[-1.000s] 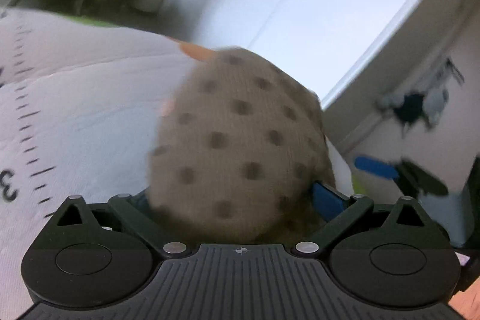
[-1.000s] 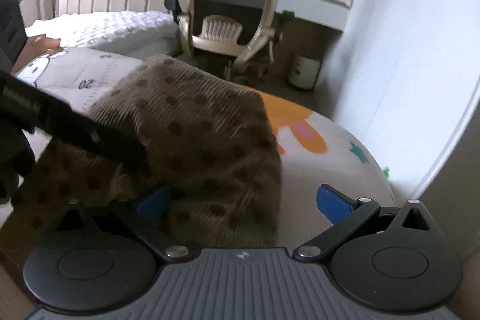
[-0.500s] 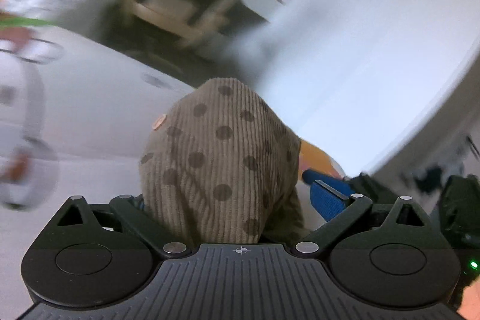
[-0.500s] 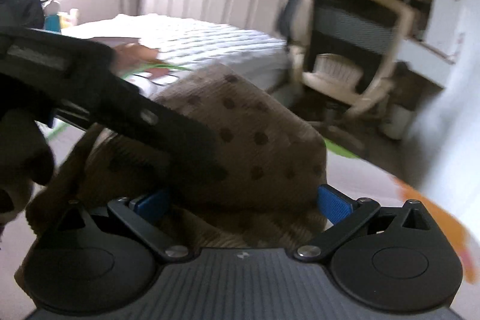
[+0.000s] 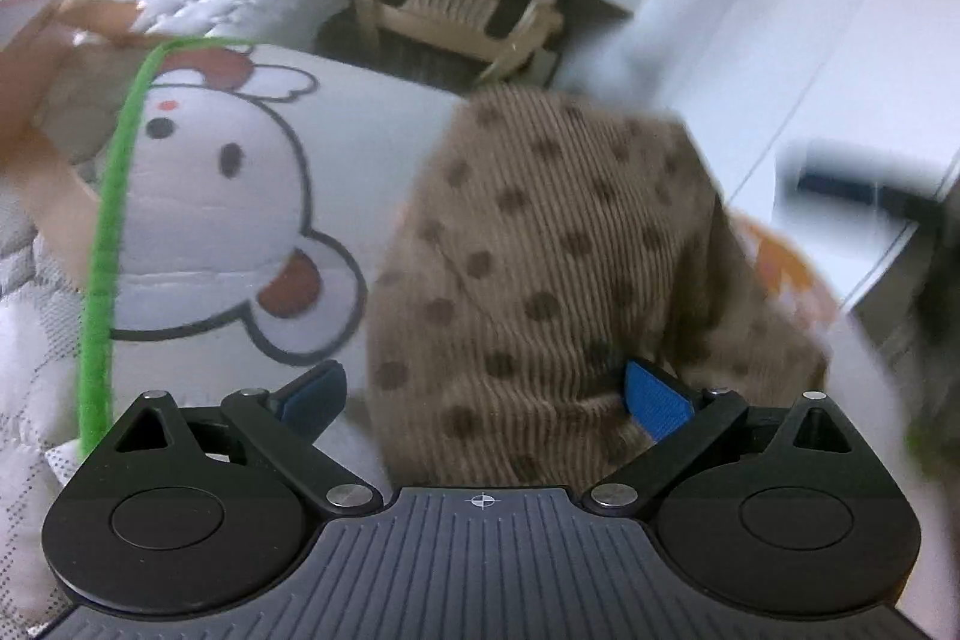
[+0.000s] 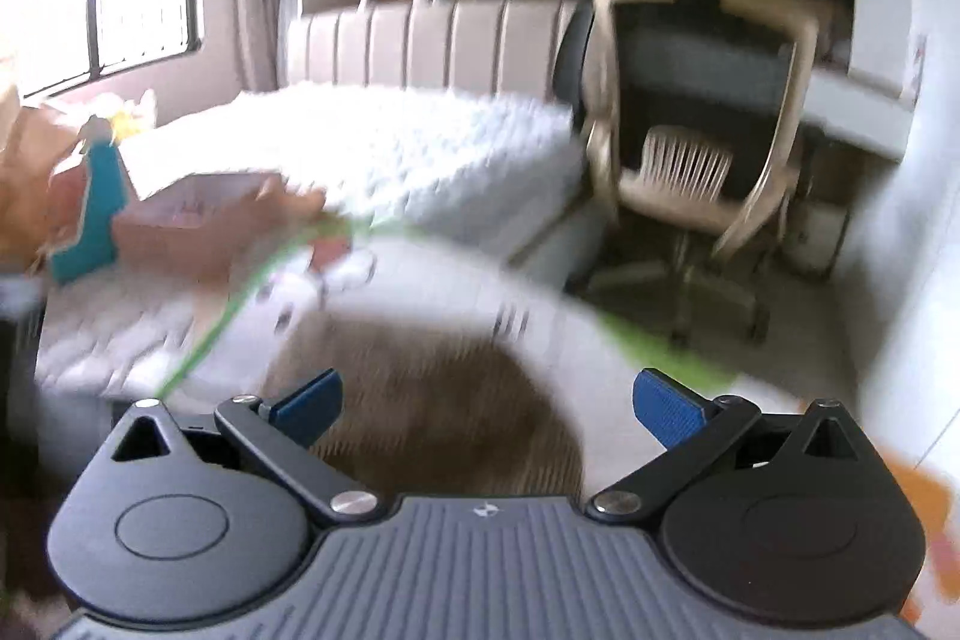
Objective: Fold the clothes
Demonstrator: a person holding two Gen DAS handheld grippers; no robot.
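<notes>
The left gripper (image 5: pixel 480 394) is standing with its blue-padded fingers (image 5: pixel 657 397) spread wide, and the brown corduroy garment with dark polka dots (image 5: pixel 540 268) is bunching up between them; the cloth is lying against the right pad, yet I cannot tell whether anything is actually being pinched. The garment is heaping on the white quilted play mat printed with a cartoon animal (image 5: pixel 240 196), towards the mat's right edge, beside an orange printed patch (image 5: pixel 786 268). A green line (image 5: pixel 114 232) is curving across the mat's left part.

The right gripper (image 6: pixel 489 403) is hovering with its fingers just as wide apart and nothing between them; the same spotted brown cloth (image 6: pixel 432 400) is lying blurred on the mat (image 6: pixel 420 292) below the gap. Beyond the mat's far edge a beige mesh office chair (image 6: pixel 690 148) is standing next to a white-covered bed (image 6: pixel 390 148), both smeared by motion
</notes>
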